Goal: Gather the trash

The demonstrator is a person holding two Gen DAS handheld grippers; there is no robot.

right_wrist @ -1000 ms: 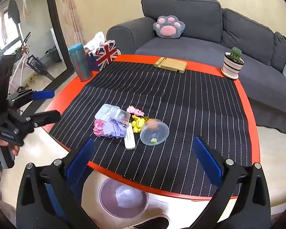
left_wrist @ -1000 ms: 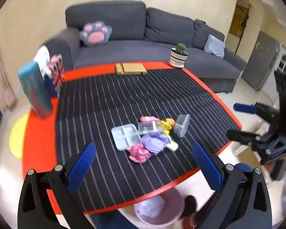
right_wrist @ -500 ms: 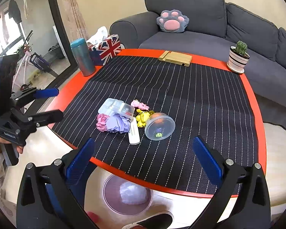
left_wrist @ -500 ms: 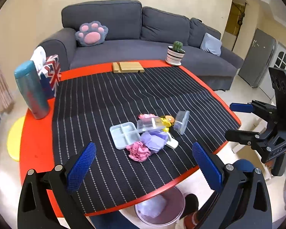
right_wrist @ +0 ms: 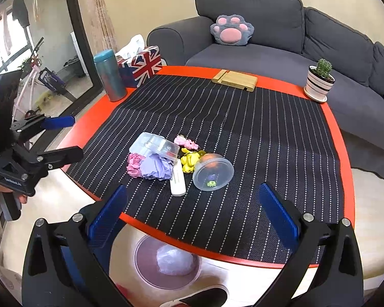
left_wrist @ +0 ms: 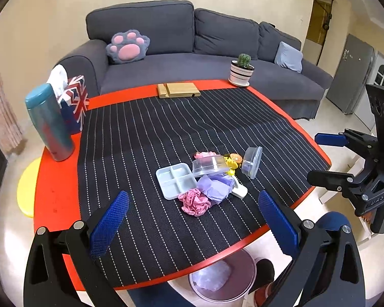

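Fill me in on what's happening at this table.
A person holds a gripper in each hand over a red table for a trash pickup. The left gripper and right gripper are both open and empty, short of the pile. Crumpled pink paper, purple paper, plastic containers and scraps still lie on the striped mat. A bin waits on the floor below the table edge.
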